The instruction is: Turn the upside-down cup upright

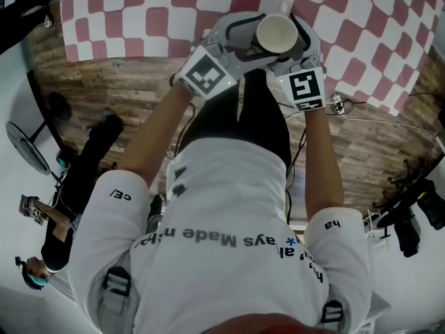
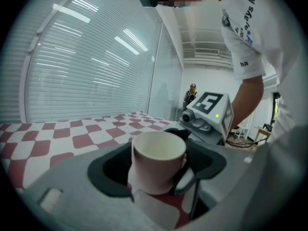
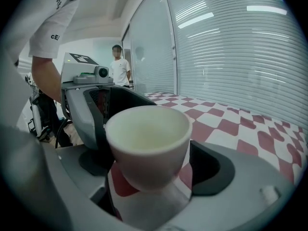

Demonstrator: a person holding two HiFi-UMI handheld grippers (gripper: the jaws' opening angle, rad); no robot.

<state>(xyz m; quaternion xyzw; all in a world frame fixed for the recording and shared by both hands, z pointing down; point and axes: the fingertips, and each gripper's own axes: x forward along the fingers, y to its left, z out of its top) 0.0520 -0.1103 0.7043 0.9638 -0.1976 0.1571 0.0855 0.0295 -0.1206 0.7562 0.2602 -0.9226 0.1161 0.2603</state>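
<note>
**Pale cup is sitting mouth-up between both tongs**

The cup point(image 1: 277, 33) is sitting the right way up, with its open mouth facing the ceiling. It is down close to the red and white checked cloth point(image 1: 139, 19) that is covering the surface, near the cloth's front edge. I cannot tell if its bottom is touching the cloth.

The left tongs point(image 2: 161, 172) are reaching round the cup from one side. Their dark pads point(image 2: 109, 173) are looking pressed against the cup's two sides.

The right tongs point(image 3: 154, 167) are reaching round it from the other side, with their jaws standing wide. The cup is between them, but a thin gap is showing beside the right-hand pad point(image 3: 211, 166), so they are not squeezing it.

The left marker cube point(image 1: 206, 73) and the right marker cube point(image 1: 306, 89) are sitting side by side, just below the cup in the head view. The person's arms point(image 1: 149, 145) are stretching forward over a wooden floor point(image 1: 118, 92). Far behind, another person point(image 3: 118, 66) is standing.
</note>
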